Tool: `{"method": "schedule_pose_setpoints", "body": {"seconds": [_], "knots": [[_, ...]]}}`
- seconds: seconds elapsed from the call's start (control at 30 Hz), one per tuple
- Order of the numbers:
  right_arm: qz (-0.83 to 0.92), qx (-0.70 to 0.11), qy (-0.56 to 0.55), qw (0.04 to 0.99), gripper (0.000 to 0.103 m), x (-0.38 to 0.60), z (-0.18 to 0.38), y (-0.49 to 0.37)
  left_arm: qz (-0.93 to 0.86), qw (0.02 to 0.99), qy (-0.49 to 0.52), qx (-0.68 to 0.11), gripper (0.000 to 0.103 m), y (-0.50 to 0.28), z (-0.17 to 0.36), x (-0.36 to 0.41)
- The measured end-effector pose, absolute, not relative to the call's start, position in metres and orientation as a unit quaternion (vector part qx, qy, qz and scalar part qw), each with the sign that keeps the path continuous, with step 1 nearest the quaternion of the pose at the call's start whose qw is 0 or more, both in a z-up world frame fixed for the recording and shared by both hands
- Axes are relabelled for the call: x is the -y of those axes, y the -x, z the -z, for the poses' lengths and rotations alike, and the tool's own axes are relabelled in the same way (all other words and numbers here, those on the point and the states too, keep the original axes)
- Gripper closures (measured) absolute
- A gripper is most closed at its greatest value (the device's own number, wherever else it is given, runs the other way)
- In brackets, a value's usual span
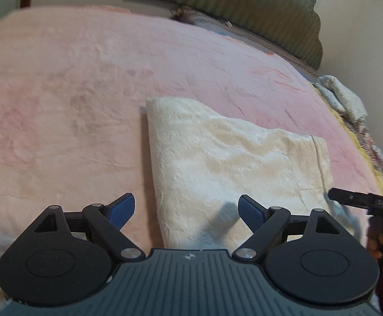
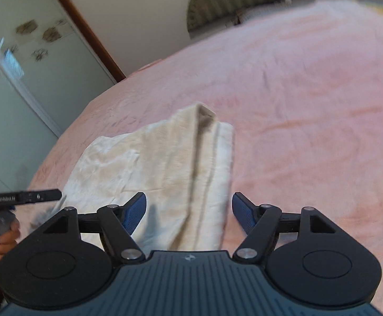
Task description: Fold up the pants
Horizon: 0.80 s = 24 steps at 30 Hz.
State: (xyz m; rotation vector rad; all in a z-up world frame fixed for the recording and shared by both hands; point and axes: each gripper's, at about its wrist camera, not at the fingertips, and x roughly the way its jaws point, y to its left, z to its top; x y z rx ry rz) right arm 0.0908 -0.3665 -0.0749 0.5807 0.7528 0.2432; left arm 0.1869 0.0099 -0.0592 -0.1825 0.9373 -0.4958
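Cream-white fluffy pants (image 1: 231, 163) lie folded into a rough rectangle on a pink blanket (image 1: 73, 92). My left gripper (image 1: 186, 212) hovers over the near left part of the pants, jaws wide apart, nothing between the blue pads. In the right wrist view the same pants (image 2: 165, 163) show a dark crease running along a fold. My right gripper (image 2: 188, 210) hangs open above their near end, pads clear of the cloth. Each gripper appears at the edge of the other's view: the right one (image 1: 354, 200), the left one (image 2: 23, 197), held by a hand (image 2: 4, 239).
The pink blanket covers a wide bed. A green striped headboard (image 1: 244, 8) stands at the far end with pillows (image 1: 210, 23) below it. Crumpled pale bedding (image 1: 349, 102) lies off the bed's right side. A mirrored wardrobe door (image 2: 20, 65) stands to the left.
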Motion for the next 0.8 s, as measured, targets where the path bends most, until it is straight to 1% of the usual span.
{"method": "schedule_pose_setpoints", "body": {"seconds": [0.1,0.17,0.23,0.27,0.3,0.33,0.37,0.4,0.43,0.47,0.5,0.57,0.67,0.7,0.8], "knots": [[-0.175,-0.361,-0.328,0.855,0.03,0.38,0.082,-0.101,0.27,0.835,0.124,-0.463,0.016,-0.199,0.071,-0.011],[-0.196,-0.366,-0.325,0.85,0.03,0.376,0.084,-0.11,0.283,0.829,0.137,-0.463,0.016,-0.205,0.076,-0.006],[-0.211,-0.368,-0.306,0.852,0.031,0.367,0.084,-0.12,0.278,0.834,0.135,-0.457,0.02,-0.205,0.076,0.001],[-0.214,-0.367,-0.302,0.854,0.032,0.365,0.083,-0.124,0.275,0.838,0.126,-0.454,0.028,-0.204,0.075,0.005],[-0.21,-0.37,-0.297,0.855,0.046,0.364,0.084,-0.129,0.266,0.845,0.112,-0.451,0.038,-0.203,0.074,0.009],[-0.205,-0.374,-0.291,0.856,0.06,0.361,0.084,-0.132,0.258,0.851,0.098,-0.447,0.045,-0.201,0.073,0.012],[-0.206,-0.372,-0.286,0.858,0.061,0.36,0.084,-0.133,0.251,0.857,0.088,-0.442,0.058,-0.199,0.071,0.012],[-0.208,-0.37,-0.279,0.862,0.066,0.357,0.082,-0.132,0.247,0.862,0.083,-0.435,0.071,-0.196,0.07,0.011],[-0.209,-0.365,-0.27,0.866,0.069,0.354,0.079,-0.129,0.246,0.866,0.081,-0.429,0.077,-0.194,0.067,0.009],[-0.208,-0.36,-0.265,0.87,0.07,0.351,0.075,-0.127,0.243,0.869,0.084,-0.422,0.089,-0.192,0.064,0.007],[-0.207,-0.354,-0.262,0.874,0.073,0.349,0.072,-0.125,0.24,0.874,0.084,-0.414,0.094,-0.189,0.06,0.007],[-0.207,-0.339,-0.253,0.882,0.075,0.346,0.062,-0.121,0.239,0.887,0.069,-0.388,0.096,-0.18,0.048,0.009],[-0.219,-0.312,-0.236,0.894,0.077,0.34,0.042,-0.125,0.24,0.906,0.044,-0.345,0.097,-0.173,0.025,0.014],[-0.227,-0.303,-0.23,0.897,0.079,0.338,0.034,-0.129,0.24,0.909,0.042,-0.337,0.097,-0.175,0.017,0.013],[-0.243,-0.289,-0.206,0.903,0.08,0.33,0.015,-0.157,0.209,0.929,0.026,-0.303,0.096,-0.186,-0.001,0.01]]}}
